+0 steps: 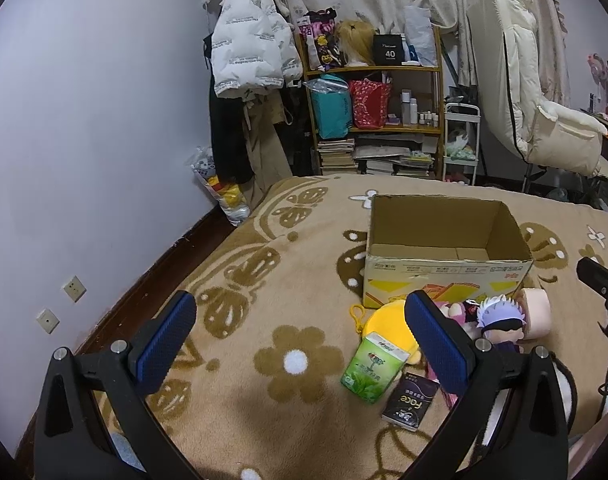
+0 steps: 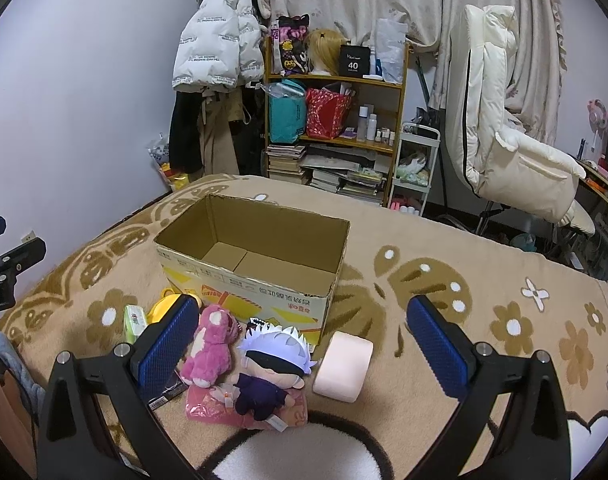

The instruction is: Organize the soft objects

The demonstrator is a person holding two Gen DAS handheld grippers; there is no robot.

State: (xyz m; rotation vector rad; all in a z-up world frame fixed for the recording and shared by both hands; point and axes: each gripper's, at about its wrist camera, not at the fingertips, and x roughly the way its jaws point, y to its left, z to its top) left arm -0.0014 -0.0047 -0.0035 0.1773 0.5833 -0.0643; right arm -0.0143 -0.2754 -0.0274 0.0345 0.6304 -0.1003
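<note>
An open, empty cardboard box [image 1: 444, 256] [image 2: 256, 264] stands on the bed. In front of it lie a white-haired doll [image 2: 274, 364] [image 1: 500, 320], a pink plush bear [image 2: 212, 344], a pink packet [image 2: 208, 404] under the doll, a pink roll [image 2: 344, 366] [image 1: 538, 316], a yellow plush [image 1: 380, 322] [image 2: 164, 306], a green tissue pack [image 1: 374, 368] [image 2: 134, 322] and a black Face pack [image 1: 410, 402]. My left gripper [image 1: 300, 342] is open and empty, above the blanket left of the pile. My right gripper [image 2: 302, 344] is open and empty, hovering near the doll.
The bed has a tan flower-patterned blanket [image 1: 264, 280]. A wall [image 1: 84, 140] runs along the left. Behind the bed stand a cluttered shelf [image 1: 376, 112], hanging coats [image 1: 248, 48], a white cart [image 2: 414, 168] and a cream chair [image 2: 504, 144].
</note>
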